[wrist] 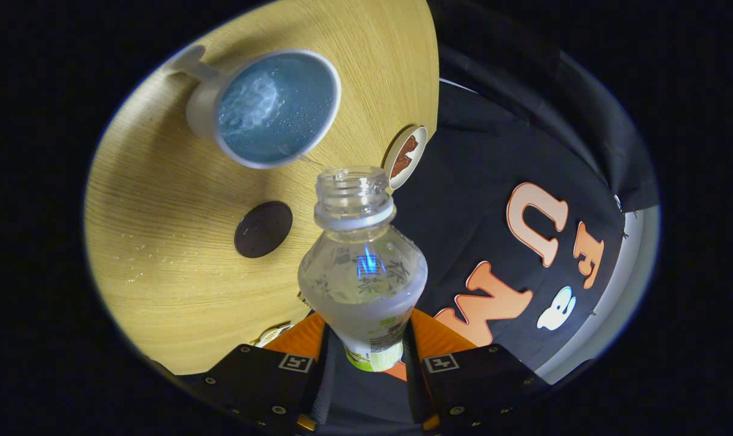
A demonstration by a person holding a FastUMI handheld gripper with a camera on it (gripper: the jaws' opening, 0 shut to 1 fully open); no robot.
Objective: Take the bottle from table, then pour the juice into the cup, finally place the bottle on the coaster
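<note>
Wooden tabletop (pixel 160 242): white cup (pixel 263 109) filled blue; my gripper (pixel 366 354) pinches the uncapped plastic bottle (pixel 363 272); pouring looks done; next, onto the dark coaster (pixel 263 229) mid-table.

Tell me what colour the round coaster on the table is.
Dark brown, nearly black. The coaster shows best in the gripper view, beside the bottle.

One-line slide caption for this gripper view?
Gripper shut on uncapped bottle, tilted above wooden table; cup holds blue liquid, dark coaster beside.
</note>
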